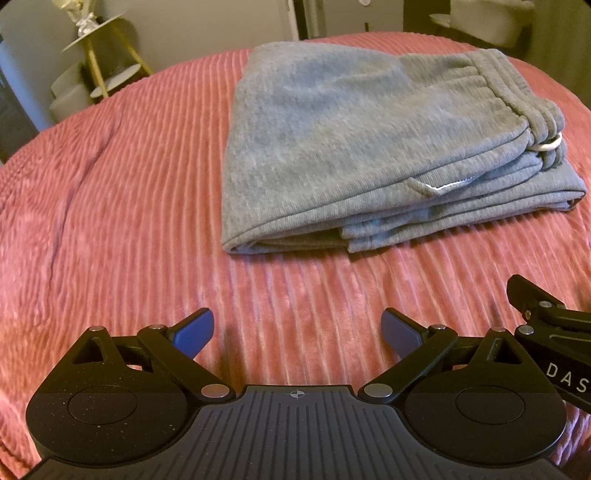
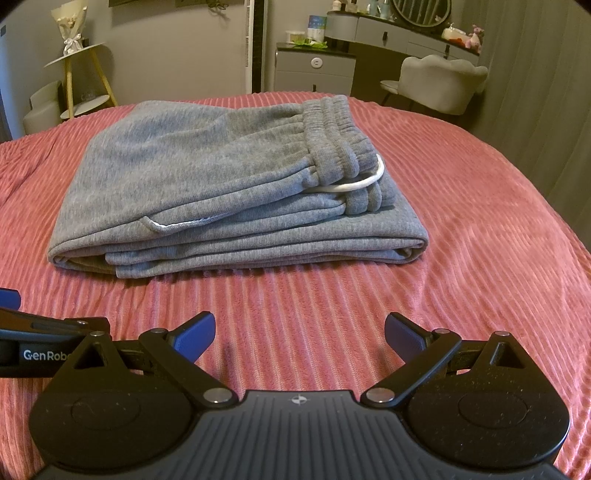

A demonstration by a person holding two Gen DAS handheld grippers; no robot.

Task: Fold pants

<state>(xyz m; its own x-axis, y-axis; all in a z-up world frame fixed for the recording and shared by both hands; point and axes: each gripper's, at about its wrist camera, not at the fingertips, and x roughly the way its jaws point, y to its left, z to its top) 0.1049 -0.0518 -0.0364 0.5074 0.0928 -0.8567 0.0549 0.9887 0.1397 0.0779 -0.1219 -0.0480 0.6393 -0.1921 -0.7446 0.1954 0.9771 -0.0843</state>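
The inner layers of the folded pants (image 2: 207, 177) are hidden beneath the top fold. The drawstring (image 2: 354, 184) is shown only as a loop, its ends tucked out of sight. The right tongs (image 1: 546, 325) are cut off by the frame edge in the left wrist view. Items on the dresser (image 2: 388, 29) are too small to be identified

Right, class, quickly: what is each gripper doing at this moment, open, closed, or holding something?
Left gripper: open, holding nothing, short of the pants.
Right gripper: open, holding nothing, also short of the pants.
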